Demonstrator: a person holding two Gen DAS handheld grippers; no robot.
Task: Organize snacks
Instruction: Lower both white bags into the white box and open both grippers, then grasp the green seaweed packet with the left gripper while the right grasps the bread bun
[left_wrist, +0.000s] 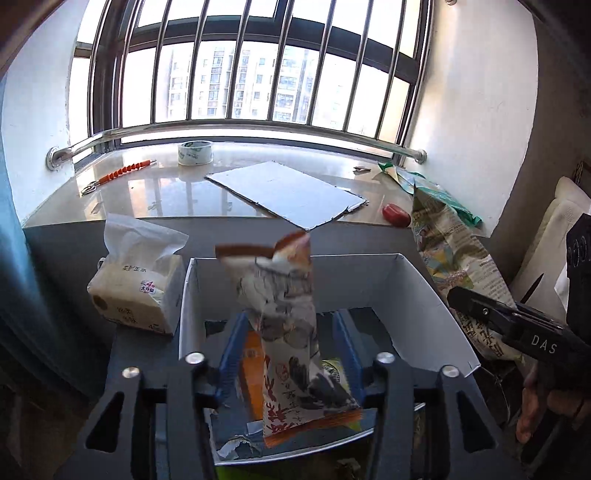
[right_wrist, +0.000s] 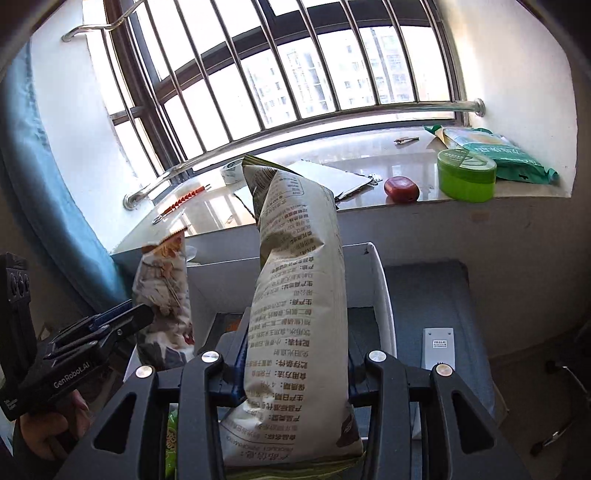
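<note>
Snack bag (left_wrist: 291, 332): crinkled printed film, slight sheen. Larger bag (right_wrist: 299, 314): creased matt film, dense print. Box (left_wrist: 417, 295): smooth white card, matt. Both grippers, left (left_wrist: 291, 354) and right (right_wrist: 295, 354): matt black plastic with bright metal screw heads. Windowsill (left_wrist: 177, 188): polished stone, glossy, reflective. Window bars (left_wrist: 236, 66): shiny metal. Tissue pack (left_wrist: 136, 291): soft plastic wrap. Green tub (right_wrist: 466, 175): smooth plastic.

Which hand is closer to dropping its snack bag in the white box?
Probably the left. The left gripper holds its snack bag directly over the white box, above snacks already inside. The right gripper holds a taller bag that seems to sit nearer the box's right wall.
</note>
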